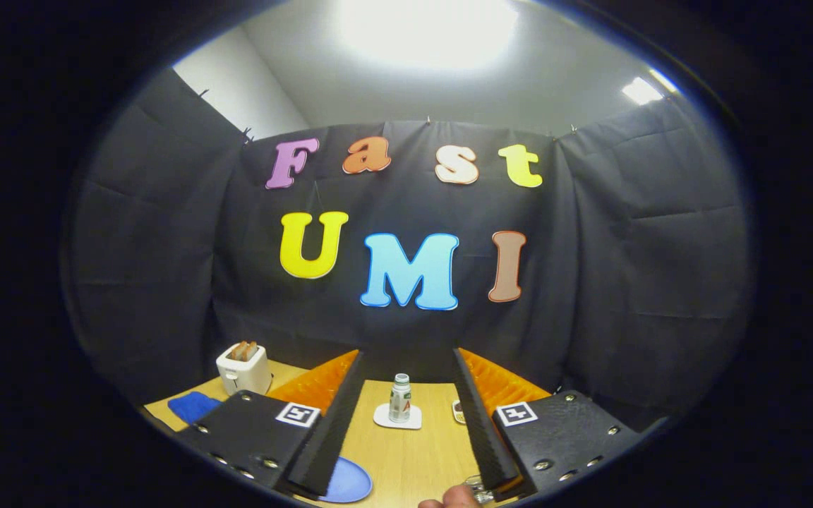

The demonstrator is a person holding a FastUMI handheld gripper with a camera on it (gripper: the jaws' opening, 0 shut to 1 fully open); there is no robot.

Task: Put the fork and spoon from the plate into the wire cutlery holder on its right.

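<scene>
The gripper (406, 423) stands wide, its two fingers (329, 430) spread well apart over a light wooden table (413, 458) with nothing clamped between them. Straight ahead at twelve o'clock, between the fingers and beyond their tips, a small bottle (400, 397) with a pale cap stands upright on a white coaster (397, 418). At about ten o'clock from the bottle, past the left finger, a white toaster (243, 369) sits near the table's far corner with slices of toast (243, 350) poking out of its slots; a blue cloth (193, 406) lies just beside it, nearer the gripper. At seven o'clock from the bottle, under the left finger's base, the rim of a blue plate (347, 482) shows; whether fork and spoon lie on it cannot be told. At five o'clock, close by the right finger's base, a person's fingertip (457, 498) shows beside a bit of shiny metal or glass (476, 485), too hidden to name. A small object (457, 410) peeks out just left of the right finger.
</scene>
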